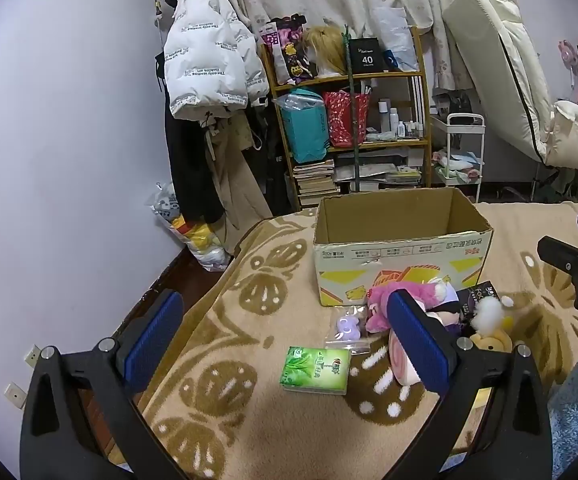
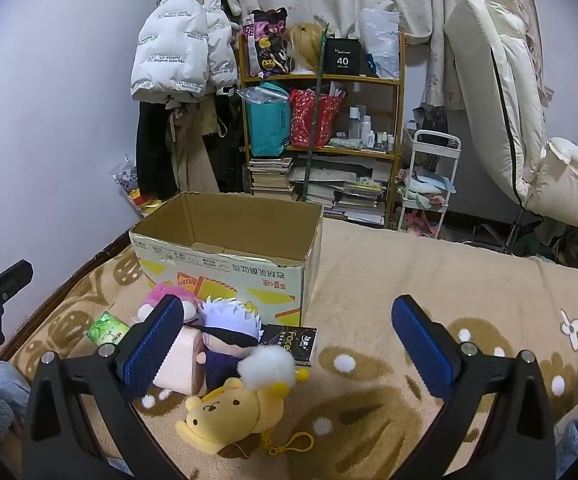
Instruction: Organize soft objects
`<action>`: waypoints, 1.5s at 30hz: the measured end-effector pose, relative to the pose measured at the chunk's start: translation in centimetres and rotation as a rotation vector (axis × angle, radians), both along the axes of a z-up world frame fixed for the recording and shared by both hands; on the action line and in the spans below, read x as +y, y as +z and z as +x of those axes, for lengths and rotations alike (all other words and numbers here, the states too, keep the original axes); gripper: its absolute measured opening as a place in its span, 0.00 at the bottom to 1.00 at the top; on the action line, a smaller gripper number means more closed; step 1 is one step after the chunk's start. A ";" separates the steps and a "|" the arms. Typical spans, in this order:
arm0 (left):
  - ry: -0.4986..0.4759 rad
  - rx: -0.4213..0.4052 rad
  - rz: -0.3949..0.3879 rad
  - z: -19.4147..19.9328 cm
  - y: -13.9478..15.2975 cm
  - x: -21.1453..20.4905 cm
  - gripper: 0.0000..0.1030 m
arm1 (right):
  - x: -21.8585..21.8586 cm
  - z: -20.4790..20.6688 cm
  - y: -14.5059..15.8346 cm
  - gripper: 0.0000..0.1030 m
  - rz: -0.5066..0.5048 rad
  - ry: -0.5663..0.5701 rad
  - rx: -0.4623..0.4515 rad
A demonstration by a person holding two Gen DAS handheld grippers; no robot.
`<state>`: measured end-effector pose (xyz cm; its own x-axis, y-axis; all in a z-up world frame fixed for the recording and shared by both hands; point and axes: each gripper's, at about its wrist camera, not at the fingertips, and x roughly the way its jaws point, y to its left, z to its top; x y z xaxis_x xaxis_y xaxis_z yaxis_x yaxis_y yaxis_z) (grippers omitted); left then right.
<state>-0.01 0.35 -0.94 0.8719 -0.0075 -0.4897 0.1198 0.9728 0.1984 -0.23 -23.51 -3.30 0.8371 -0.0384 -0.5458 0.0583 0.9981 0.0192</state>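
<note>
Now | left tool [image 1: 285,340] wide | right tool [image 2: 287,340] wide | plush toys [image 2: 225,332] beside cardboard box [image 2: 225,272]

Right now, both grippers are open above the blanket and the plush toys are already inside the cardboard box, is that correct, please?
Not quite. The plush toys are not inside the box; they lie on the blanket in front of it, and the part of the box's interior that shows is bare, as the right wrist view shows. The left gripper and right gripper are indeed open above the blanket.

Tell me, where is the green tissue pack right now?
The green tissue pack lies on the beige blanket, nearer the camera than the cardboard box, left of the plush toys.
</note>
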 end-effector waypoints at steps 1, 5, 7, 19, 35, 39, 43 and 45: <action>0.001 0.000 0.001 0.0 0.0 -0.1 0.97 | 0.0 0.0 0.0 1.00 0.002 0.000 -0.001; 0.003 0.000 0.003 0.1 0.1 -0.1 0.97 | 0.0 0.1 0.0 1.00 0.003 -0.001 0.000; 0.003 -0.001 0.003 0.1 0.2 -0.1 0.97 | 0.0 0.1 0.0 1.00 0.003 -0.001 -0.002; 0.003 -0.002 0.005 0.1 0.2 -0.2 0.97 | 0.0 0.1 0.0 1.00 0.005 0.000 0.001; 0.004 -0.001 0.005 0.1 0.2 -0.2 0.97 | 0.1 0.1 -0.1 1.00 0.004 -0.001 0.002; 0.002 0.000 0.005 0.1 0.2 -0.2 0.97 | 0.1 0.1 -0.1 1.00 0.002 0.001 0.004; 0.004 0.001 0.004 0.1 0.2 -0.1 0.97 | 0.1 0.1 -0.1 1.00 0.002 0.000 0.004; 0.004 0.002 0.005 0.1 0.2 -0.1 0.97 | 0.1 0.1 -0.1 1.00 0.002 -0.001 0.004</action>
<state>0.13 0.22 -0.76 0.8709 -0.0018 -0.4915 0.1166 0.9722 0.2029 -0.13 -23.43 -3.43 0.8347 -0.0383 -0.5494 0.0595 0.9980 0.0207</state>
